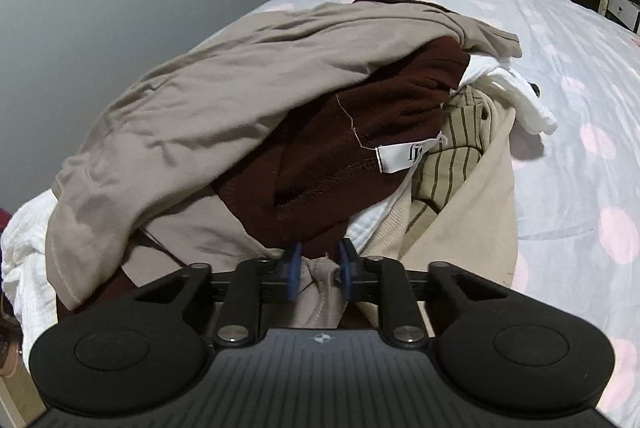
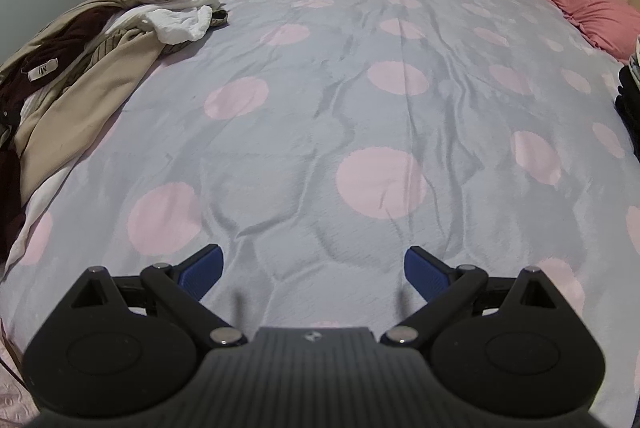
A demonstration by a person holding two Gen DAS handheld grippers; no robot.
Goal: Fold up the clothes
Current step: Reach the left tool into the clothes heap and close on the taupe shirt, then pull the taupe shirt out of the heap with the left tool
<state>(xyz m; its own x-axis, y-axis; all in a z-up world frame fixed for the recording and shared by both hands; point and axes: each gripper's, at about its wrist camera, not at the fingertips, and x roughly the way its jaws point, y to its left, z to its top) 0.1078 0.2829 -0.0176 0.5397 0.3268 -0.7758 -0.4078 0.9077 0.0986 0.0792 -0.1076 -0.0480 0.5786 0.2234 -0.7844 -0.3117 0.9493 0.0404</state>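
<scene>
A heap of clothes lies at the bed's left edge. On top is a taupe garment (image 1: 208, 99), over a dark maroon garment (image 1: 360, 155) with a white label (image 1: 404, 155), a striped beige piece (image 1: 452, 163), a cream garment (image 1: 472, 211) and white cloth (image 1: 516, 91). My left gripper (image 1: 320, 268) is at the heap's near edge, shut on a fold of the taupe garment. The heap also shows in the right wrist view (image 2: 80, 67) at the left. My right gripper (image 2: 314, 270) is open and empty, low over the bare bedspread.
The bed has a grey bedspread with pink dots (image 2: 360, 107). A pink pillow (image 2: 592, 11) lies at the far right. Dark folded items (image 2: 632, 87) sit at the right edge. A grey wall (image 1: 100, 7) runs along the left; shelves and a doorway stand beyond the bed.
</scene>
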